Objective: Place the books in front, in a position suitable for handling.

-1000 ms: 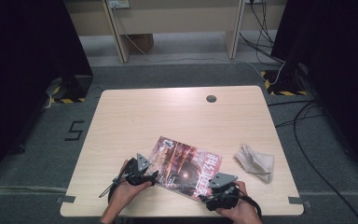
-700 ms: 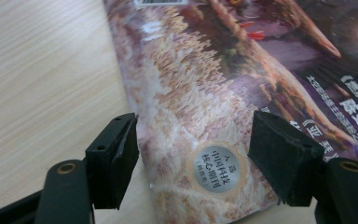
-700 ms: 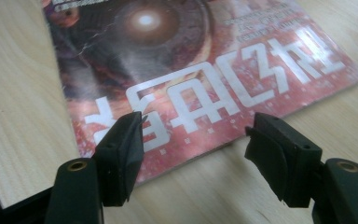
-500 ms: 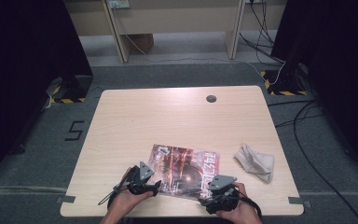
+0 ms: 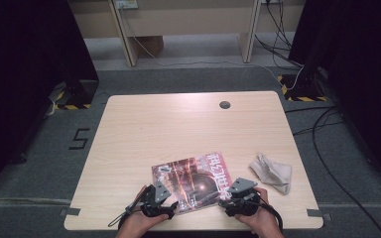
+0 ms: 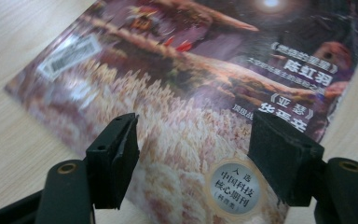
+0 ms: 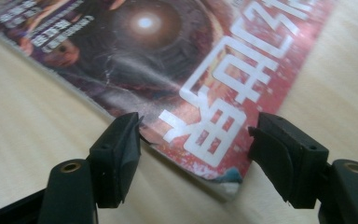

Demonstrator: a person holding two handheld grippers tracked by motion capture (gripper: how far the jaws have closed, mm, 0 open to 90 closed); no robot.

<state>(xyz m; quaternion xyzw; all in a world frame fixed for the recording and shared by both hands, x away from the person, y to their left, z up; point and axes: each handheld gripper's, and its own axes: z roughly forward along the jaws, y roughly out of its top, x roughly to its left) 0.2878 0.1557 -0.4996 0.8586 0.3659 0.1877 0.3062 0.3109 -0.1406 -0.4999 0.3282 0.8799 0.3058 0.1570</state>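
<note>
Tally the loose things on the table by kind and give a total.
Magazine: 1
Crumpled cloth: 1
Total: 2, both lying on the table

A pale wooden table [image 5: 178,129] fills the middle of the frame, a round cable hole [image 5: 224,104] near its far edge. Grey carpet [image 5: 188,79] lies around it, with a "5" mark [image 5: 79,139] at centre left. Across the top stand light wooden furniture legs [image 5: 127,34] — a cardboard box [image 5: 151,45] sits between them. Black curtains [image 5: 25,49] darken both upper corners. Yellow-black striped tape [image 5: 297,89] and loose cables [image 5: 327,134] occupy the right side.
</note>
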